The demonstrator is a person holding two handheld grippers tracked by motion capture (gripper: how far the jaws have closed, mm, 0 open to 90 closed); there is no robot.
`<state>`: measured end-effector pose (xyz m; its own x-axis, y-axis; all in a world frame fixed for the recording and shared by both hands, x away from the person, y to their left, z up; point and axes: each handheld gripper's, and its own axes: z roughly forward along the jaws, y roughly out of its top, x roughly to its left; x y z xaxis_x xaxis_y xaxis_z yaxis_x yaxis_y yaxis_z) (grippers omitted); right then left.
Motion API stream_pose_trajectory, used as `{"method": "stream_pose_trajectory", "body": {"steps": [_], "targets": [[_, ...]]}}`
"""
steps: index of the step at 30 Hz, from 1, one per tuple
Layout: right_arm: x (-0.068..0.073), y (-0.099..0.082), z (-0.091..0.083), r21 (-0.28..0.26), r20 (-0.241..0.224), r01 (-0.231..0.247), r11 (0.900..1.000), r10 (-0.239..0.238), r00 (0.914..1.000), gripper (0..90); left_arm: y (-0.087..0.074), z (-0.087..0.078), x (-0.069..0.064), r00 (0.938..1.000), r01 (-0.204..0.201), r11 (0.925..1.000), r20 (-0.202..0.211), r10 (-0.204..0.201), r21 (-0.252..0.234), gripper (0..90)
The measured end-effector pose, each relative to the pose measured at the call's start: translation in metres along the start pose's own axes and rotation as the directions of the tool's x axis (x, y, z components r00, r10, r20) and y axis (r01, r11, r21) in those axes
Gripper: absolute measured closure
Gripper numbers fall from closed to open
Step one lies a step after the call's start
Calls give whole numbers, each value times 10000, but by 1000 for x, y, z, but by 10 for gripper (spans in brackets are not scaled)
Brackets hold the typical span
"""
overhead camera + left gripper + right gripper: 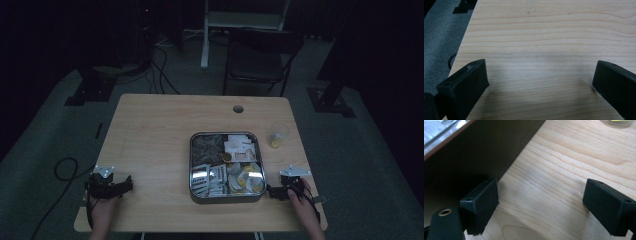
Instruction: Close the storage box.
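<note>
While nothing is grasped yet, both resting on the table [150, 135], left gripper [540, 82] and right gripper [541, 202] with jaws apart, probably ready for the tray [192, 165] lying between.

I'm finding the tin's [226, 192] small packets too tiny to identify; the cup [617, 123] is getting cropped in my right gripper view.

No text, label, brand, number or sign can be read; the packets in the tray [193, 165] on the bench [150, 135] carry dark print, too small and blurred to make out
</note>
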<state>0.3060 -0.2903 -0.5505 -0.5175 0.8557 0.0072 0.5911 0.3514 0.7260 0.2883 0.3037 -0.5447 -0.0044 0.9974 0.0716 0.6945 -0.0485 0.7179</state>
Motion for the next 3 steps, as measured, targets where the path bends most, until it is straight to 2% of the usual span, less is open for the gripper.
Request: {"method": "stream_pose_trajectory", "body": {"steps": [3], "targets": [[0, 0, 0, 0, 0, 0, 10000, 0, 10000, 127, 0, 0, 0, 10000, -41, 10000, 47, 41, 2, 7]]}}
